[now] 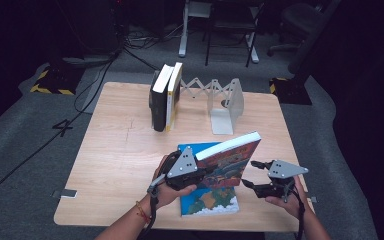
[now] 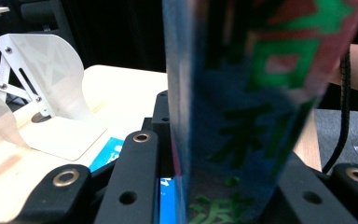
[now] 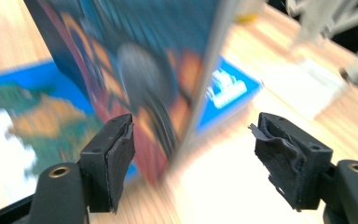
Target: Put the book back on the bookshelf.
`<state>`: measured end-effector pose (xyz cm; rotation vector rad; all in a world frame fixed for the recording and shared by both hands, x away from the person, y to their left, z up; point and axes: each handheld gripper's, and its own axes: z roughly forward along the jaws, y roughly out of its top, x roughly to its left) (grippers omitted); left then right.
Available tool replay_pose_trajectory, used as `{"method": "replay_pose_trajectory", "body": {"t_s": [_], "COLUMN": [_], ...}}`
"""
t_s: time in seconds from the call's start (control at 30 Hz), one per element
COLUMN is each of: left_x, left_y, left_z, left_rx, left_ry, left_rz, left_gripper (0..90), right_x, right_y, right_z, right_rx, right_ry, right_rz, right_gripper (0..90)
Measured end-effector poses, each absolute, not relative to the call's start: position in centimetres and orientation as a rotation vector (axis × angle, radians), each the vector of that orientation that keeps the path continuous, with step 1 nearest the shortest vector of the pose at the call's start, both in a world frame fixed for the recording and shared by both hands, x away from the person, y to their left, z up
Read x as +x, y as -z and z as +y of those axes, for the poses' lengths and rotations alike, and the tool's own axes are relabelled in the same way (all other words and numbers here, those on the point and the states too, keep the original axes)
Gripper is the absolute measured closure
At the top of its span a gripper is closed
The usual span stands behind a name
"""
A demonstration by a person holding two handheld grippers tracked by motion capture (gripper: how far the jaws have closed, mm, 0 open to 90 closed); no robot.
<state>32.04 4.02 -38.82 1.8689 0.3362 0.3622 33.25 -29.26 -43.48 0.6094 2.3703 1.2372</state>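
Two books in play near the table's front edge: one thick paperback with a dark, red-and-orange illustrated cover, lifted and tilted; one flat blue paperback with a map-like cover lying beneath it. Left gripper clamped on the lifted book's lower left corner, jaws pressed against both covers, glossy spine with green characters close before its camera. Right gripper held just beside the book's right edge, jaws spread apart, torn black foam pads bare and touching nothing, the book's corner hanging between them. Judged as the hand-over or steadying step: book raised, not yet shelved. Next move probably called for closing the right gripper on the free edge, then carrying the book upright to the row of standing books at the far side, beside the white metal accordion bookend. Pale wood-grain tabletop, smooth and matte; slick laminated covers, likely slippery.
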Motion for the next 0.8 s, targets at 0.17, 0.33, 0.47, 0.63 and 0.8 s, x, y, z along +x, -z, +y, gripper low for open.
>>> {"method": "replay_pose_trajectory", "body": {"t_s": [0.17, 0.33, 0.47, 0.63, 0.8], "left_x": [32.0, 32.0, 31.9, 32.0, 32.5], "left_y": [38.9, 38.9, 39.0, 39.0, 38.8], "left_z": [4.0, 3.9, 3.9, 3.7, 3.6], "left_rx": [1.864, 1.857, 1.856, 1.853, 1.857], "left_ry": [-0.37, -0.37, -0.37, -0.383, -0.382], "left_rz": [0.342, 0.35, 0.347, 0.357, 0.38], "left_gripper": [73.8, 73.8, 73.8, 73.9, 73.9], "right_x": [33.0, 33.3, 33.9, 34.4, 34.7], "right_y": [44.9, 46.6, 48.2, 49.2, 49.9], "right_z": [-32.3, -33.9, -34.5, -34.7, -34.5], "right_rx": [0.743, 0.851, 0.898, 0.929, 0.94], "right_ry": [-1.179, -1.141, -1.089, -1.062, -1.054], "right_rz": [2.34, 2.354, 2.388, 2.407, 2.427], "right_gripper": [26.6, 24.7, 24.2, 24.0, 23.8]}}
